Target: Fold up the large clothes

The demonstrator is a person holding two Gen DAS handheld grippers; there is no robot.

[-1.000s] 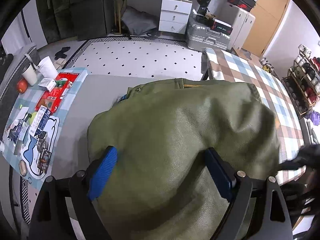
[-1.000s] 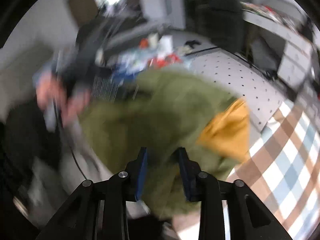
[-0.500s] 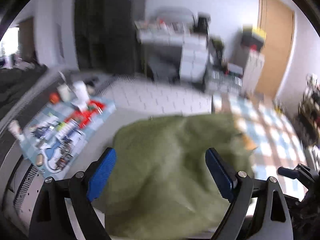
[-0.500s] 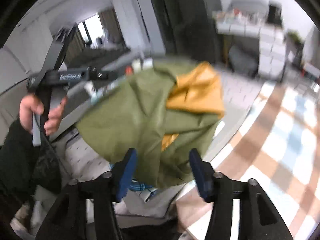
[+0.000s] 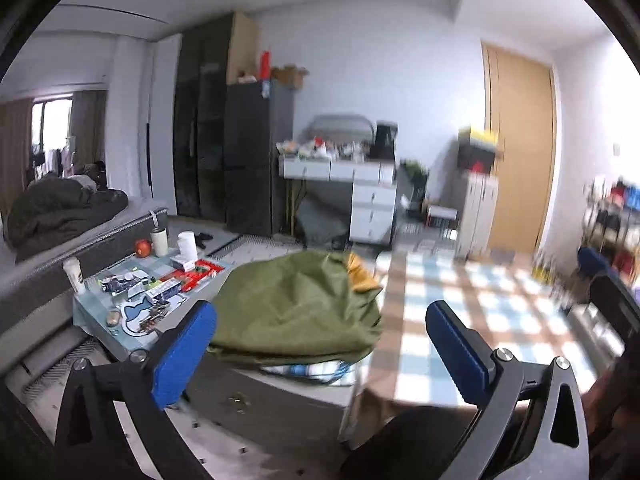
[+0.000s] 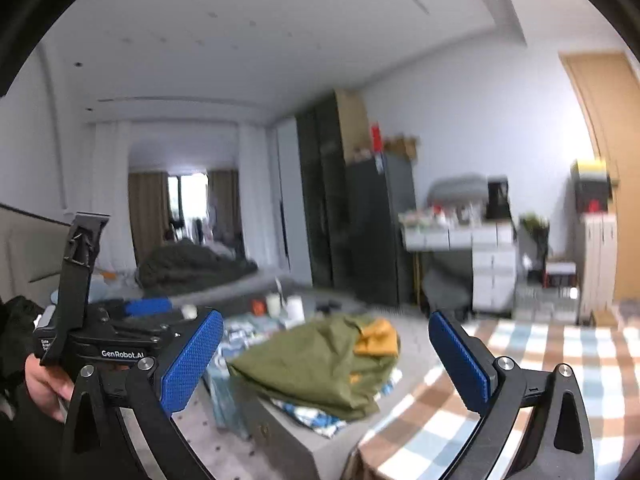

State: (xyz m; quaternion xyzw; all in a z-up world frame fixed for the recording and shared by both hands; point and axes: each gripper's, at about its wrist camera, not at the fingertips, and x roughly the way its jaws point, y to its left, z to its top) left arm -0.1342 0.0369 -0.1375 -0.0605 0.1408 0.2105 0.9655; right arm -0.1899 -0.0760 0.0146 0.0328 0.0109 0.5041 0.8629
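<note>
Inspected olive-green fabric jacket with mustard-yellow lining (image 5: 296, 312), found lying in a compact folded heap on the grey table surface (image 5: 272, 384), at about twelve o'clock from both cameras and well apart from either tool. Noted yellow lining showing at the heap's two o'clock corner, and a blue-and-white patterned item (image 5: 312, 370) peeking out from under its near edge. Left gripper (image 5: 320, 344) seen with blue-padded jaws spread wide and nothing between them; jaws had just been opening further. Right gripper (image 6: 326, 358) likewise spread fully, jaws just opened from a much narrower gap, no cloth between the pads. Both tools judged released and drawn back clear of the garment, presumably to leave the fold undisturbed. Person's hand (image 6: 44, 380) seen at eight o'clock in the right view, wrapped round the handle of the left tool. Checked brown, blue and white tablecloth (image 5: 480, 320) recorded at three o'clock of the jacket, adjoining it. Light-blue mat with small packets and cups (image 5: 132, 300) recorded at nine to ten o'clock, clear of the garment. Fold judged complete or nearly so; edges somewhat rumpled and rounded, not crisp, so a final flattening possibly still wanted. Background blurred; finer detail not determinable.
</note>
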